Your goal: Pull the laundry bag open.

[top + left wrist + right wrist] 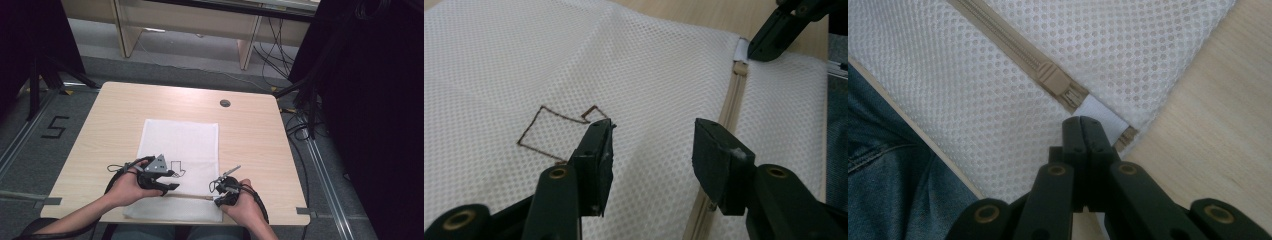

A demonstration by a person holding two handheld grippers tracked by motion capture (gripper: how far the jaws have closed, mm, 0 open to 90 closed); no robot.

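Note:
A white mesh bag (180, 140) lies flat on the wooden table (115, 125), with a beige zipper (192, 196) running along its near end. My left gripper (174, 181) hovers open over the mesh (649, 75), its jaws apart, with nothing between them. Just left of them is a brown stitched outline (556, 132), and the zipper (734, 100) passes to their right. My right gripper (1083, 122) is shut, its tips pinching the white tab (1095, 109) at the zipper's end, just past the slider (1053, 80). That same gripper (769, 42) shows at the tab (740, 50) in the left gripper view.
A round grommet hole (225, 103) sits near the table's far edge. Bare wood (1218, 125) lies right of the bag. The person's jeans (888, 170) are just below the near table edge. Black curtains, cables and a wooden desk stand beyond the table.

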